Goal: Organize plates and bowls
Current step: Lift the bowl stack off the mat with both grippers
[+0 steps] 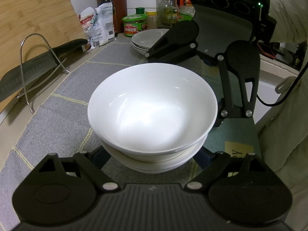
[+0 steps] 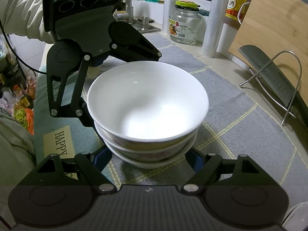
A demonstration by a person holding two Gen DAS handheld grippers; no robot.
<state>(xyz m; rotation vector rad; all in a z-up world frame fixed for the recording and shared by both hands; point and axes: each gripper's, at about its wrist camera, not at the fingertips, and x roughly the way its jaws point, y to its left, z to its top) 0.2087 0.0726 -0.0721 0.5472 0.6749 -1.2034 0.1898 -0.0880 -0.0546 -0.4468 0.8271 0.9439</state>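
A stack of white bowls stands on the grey mat; it also shows in the right wrist view, where a lower bowl has a pink pattern. My left gripper has its fingers spread wide on both sides of the stack's lower bowls. My right gripper does the same from the opposite side; it shows in the left wrist view. Whether the pads touch the bowls is hidden. A stack of white plates sits behind, near the jars.
A bamboo cutting board and a cleaver lean in a wire rack at the left. Sauce bottles and jars line the back. A glass jar and a sink show in the right wrist view.
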